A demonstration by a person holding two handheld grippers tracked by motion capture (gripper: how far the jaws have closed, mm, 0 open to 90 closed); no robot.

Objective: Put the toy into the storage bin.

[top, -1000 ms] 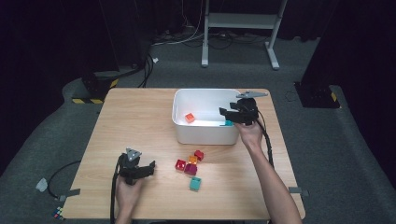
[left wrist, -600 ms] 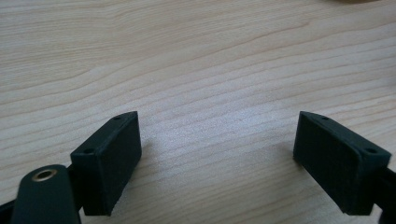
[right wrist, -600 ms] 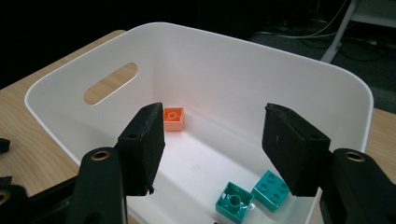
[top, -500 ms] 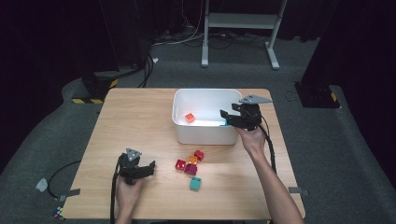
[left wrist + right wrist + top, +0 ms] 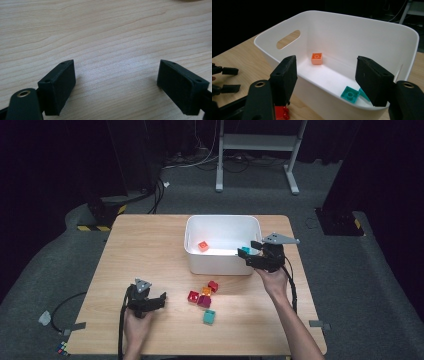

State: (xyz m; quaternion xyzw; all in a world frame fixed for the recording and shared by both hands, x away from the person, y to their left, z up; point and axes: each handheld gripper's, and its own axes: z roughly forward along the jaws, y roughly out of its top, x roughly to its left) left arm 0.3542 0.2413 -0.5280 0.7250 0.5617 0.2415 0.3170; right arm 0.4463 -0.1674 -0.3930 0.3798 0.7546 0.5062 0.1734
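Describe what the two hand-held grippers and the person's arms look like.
Each is black: the left hand-held gripper and right hand-held gripper carry a grey three-cornered plate on top and trail a black cable. The jaws end in flat, rectangular black pads with small screw holes. The forearms are bare, no sleeves visible.

High and right views share white bin (image 5: 222, 257).

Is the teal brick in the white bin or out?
In: the teal brick lies on the white bin's floor, free of the open right hand-held gripper.
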